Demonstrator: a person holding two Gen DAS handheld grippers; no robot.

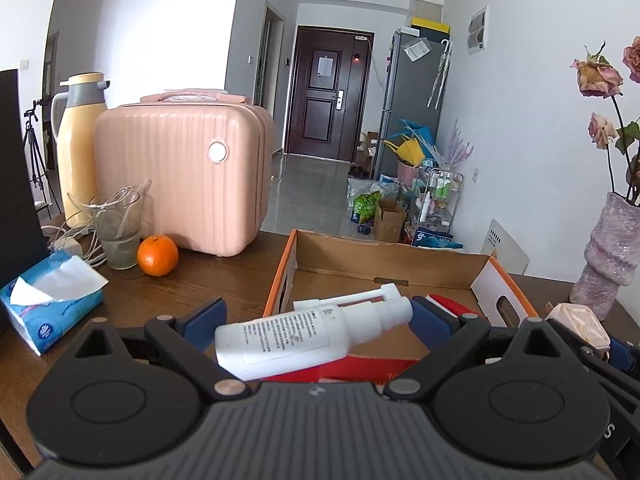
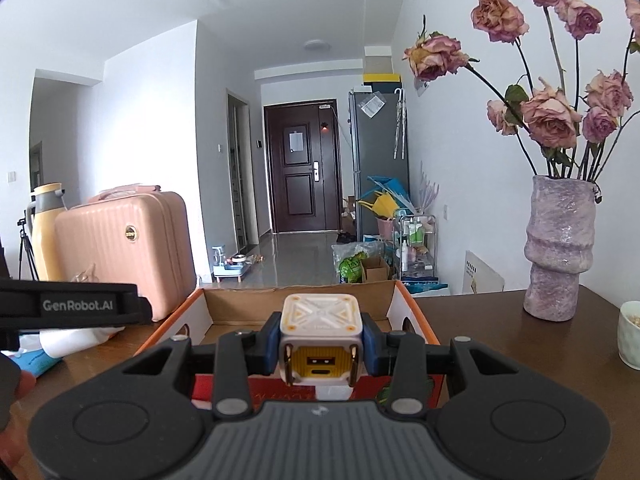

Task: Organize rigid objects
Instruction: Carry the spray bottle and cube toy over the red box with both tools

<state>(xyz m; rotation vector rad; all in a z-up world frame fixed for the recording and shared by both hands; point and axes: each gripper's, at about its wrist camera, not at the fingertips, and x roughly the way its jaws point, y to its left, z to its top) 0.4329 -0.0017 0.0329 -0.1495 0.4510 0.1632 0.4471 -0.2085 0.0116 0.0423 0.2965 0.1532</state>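
Left gripper [image 1: 316,320] is sitting spread wide, white spray bottle [image 1: 308,334] lying loose between its fingers over the cardboard box [image 1: 384,260]. Right gripper [image 2: 320,344] is clamping the cube toy [image 2: 320,338] above the box's near edge. Farther left, pink case [image 1: 180,176] is standing.

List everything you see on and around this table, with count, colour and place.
spray bottle: 1, white, between left tongs
cube toy: 1, cream and yellow, in right tongs
cardboard box: 1, brown with orange rim, table centre
suitcase: 1, pink, back left
thermos: 1, yellow, behind suitcase
glass: 1, clear, beside orange
orange: 1, orange, front of suitcase
tissue pack: 1, blue, left edge
vase: 1, purple, dried roses, right
left tongs: blue pads, wide open
right tongs: shut on toy
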